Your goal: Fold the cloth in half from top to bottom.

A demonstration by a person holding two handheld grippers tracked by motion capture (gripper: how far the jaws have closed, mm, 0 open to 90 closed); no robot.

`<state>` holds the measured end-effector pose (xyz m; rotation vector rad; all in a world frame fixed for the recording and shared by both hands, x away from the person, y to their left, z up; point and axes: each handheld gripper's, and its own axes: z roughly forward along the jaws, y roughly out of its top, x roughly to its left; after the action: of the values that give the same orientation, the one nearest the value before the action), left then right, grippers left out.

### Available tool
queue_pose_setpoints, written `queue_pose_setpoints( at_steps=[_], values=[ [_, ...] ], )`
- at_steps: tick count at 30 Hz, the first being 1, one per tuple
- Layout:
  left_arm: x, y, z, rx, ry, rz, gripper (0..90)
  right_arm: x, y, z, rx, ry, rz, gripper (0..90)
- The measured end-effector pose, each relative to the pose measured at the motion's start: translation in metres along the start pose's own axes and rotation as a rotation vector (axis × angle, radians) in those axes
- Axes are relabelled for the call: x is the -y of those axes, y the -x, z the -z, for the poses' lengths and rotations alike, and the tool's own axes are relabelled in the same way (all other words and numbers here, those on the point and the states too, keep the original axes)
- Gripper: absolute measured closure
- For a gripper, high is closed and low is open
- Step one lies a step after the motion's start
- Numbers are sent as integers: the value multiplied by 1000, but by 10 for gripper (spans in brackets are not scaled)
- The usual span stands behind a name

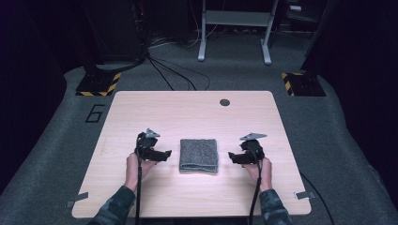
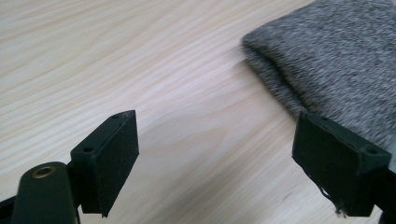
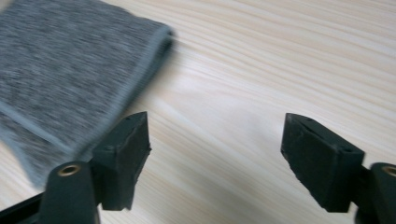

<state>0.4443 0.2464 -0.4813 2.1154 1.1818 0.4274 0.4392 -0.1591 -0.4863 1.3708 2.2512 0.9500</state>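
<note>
A folded grey fuzzy cloth [image 1: 199, 155] is laid flat in the middle of the pale wooden surface [image 1: 187, 112]. The left gripper [image 1: 164, 154] is held just beside its left edge, the right gripper [image 1: 233, 157] just beside its right edge. Both sets of fingers are spread wide, and nothing is held between them.

One folded grey cloth [image 1: 199, 155] is lying on one wooden surface [image 1: 197, 112], and two grippers are flanking it: the left gripper [image 1: 165, 154] and the right gripper [image 1: 233, 157], each showing two black jaws (four in all). Two hands are holding them, and two yellow-and-black striped bases [image 1: 98, 84] are standing on the floor beyond
</note>
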Motion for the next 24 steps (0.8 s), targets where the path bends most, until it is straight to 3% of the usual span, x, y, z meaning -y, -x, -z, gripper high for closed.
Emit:
queue_pose_setpoints(
  at_steps=[5, 6, 7, 8, 9, 10, 13, 15, 18, 21, 24],
  values=[
    [20, -18, 20, -49, 15, 37, 129, 28, 39, 23, 95, 8, -71, 178],
    [32, -26, 25, -71, 5, 55, 127, 35, 45, 27, 116, 12, -84, 170],
    [32, -26, 25, -71, 5, 55, 116, 35, 45, 27, 116, 12, -84, 170],
    [44, -32, 29, -96, -5, 76, 114, 49, 56, 34, 142, 12, -107, 155],
    [44, -32, 29, -96, -5, 76, 113, 49, 56, 34, 142, 12, -107, 155],
    [54, -39, 31, -102, -28, 96, 103, 62, 63, 39, 168, 10, -127, 145],
    [63, -43, 34, -125, -35, 110, 96, 74, 67, 42, 193, 22, -130, 141],
    [73, -47, 36, -144, -14, 139, 91, 86, 71, 45, 213, 37, -134, 119],
    [79, -49, 33, -154, -15, 154, 83, 94, 71, 46, 214, 52, -125, 115],
    [84, -50, 30, -162, -26, 151, 75, 98, 70, 43, 221, 54, -122, 93],
    [88, -51, 27, -169, -2, 146, 75, 100, 70, 43, 231, 70, -114, 81]
  ],
)
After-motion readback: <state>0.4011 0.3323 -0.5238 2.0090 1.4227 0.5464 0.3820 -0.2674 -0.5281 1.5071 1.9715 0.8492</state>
